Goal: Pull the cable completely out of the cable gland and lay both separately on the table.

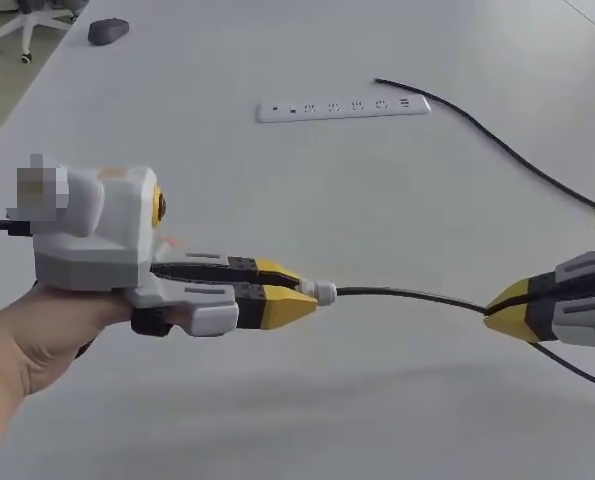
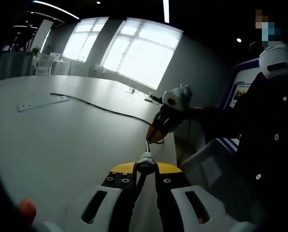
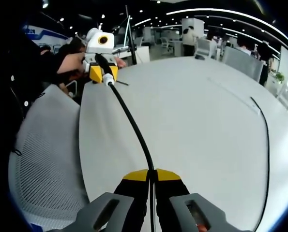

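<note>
— Where is the gland right now?
— The small white plastic cable gland point(image 1: 322, 292) sits at the tips of the yellow-tipped left gripper point(image 1: 305, 290), on the left of the head view, held clear of the broad white table point(image 1: 277, 210). The jaws are pressed in on it and pinch it. In the left gripper view the cable gland point(image 2: 145, 163) pokes out just past the yellow tips of the left gripper point(image 2: 145, 170).
— And the cable?
— The thin black cable point(image 1: 407, 294) enters the free end of the gland and runs rightward in a slight arc to the right gripper point(image 1: 497, 312). That one's jaws are clamped on the cable, well apart from the gland. In the right gripper view the cable point(image 3: 131, 125) rises from between the pressed-together tips of the right gripper point(image 3: 151, 175) and leads up to the left gripper point(image 3: 103, 73).
— Does it end at the right gripper?
— No, a further stretch trails out behind it toward the lower right edge of the head view.
— What holds the left one?
— A hand point(image 1: 27, 340) wraps its grey-and-white body from below.
— Anything else on the table?
— A long white power strip point(image 1: 342, 108) lies farther back, with a black cord point(image 1: 497, 145) curving from its right end toward the right edge. A dark grey computer mouse point(image 1: 108, 31) rests near the far left corner.
</note>
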A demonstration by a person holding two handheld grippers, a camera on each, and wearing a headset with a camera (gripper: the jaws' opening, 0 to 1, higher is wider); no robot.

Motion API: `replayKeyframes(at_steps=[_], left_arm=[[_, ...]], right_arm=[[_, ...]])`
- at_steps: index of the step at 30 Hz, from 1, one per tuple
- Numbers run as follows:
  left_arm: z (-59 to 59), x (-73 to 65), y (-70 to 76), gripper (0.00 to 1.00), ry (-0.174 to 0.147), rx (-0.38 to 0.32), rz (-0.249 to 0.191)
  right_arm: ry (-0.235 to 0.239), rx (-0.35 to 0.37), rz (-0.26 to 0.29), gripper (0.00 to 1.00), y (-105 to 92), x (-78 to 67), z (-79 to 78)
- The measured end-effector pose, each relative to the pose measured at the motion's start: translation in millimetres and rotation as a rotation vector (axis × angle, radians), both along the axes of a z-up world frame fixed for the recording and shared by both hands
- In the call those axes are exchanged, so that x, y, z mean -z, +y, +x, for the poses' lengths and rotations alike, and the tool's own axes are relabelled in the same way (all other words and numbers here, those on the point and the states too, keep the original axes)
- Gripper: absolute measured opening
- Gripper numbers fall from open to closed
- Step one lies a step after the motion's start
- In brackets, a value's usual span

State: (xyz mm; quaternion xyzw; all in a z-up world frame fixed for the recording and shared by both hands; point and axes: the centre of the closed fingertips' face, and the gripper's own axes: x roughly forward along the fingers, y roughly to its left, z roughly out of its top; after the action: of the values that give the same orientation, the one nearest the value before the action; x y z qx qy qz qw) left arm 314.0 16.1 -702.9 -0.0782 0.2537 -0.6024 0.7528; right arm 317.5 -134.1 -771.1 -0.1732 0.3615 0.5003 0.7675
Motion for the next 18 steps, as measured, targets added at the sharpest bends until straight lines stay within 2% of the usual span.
replayKeyframes(at_steps=[10,15,17,18], left_arm=[[-1.4,0.8,-3.4,0.15,-0.01,0.01,0.008],[0.6,-2.4,-3.5,0.15,-0.015,0.003,-0.004],[2.3,-3.8,-2.8,0.15,-0.027,-0.006,-0.004],[2.5,-5.3,-2.9,0.15,-0.033,-0.009,-0.008]], right_arm=[[-0.021,0.013,-0.037,0.0,-8.3,4.5,1.8],[-0.018,0.017,-0.034,0.0,-8.6,2.1,1.3],[-0.012,0.019,-0.03,0.04,-7.4,1.2,0.1],[-0.013,0.021,-0.028,0.1,-6.6,0.9,0.0]])
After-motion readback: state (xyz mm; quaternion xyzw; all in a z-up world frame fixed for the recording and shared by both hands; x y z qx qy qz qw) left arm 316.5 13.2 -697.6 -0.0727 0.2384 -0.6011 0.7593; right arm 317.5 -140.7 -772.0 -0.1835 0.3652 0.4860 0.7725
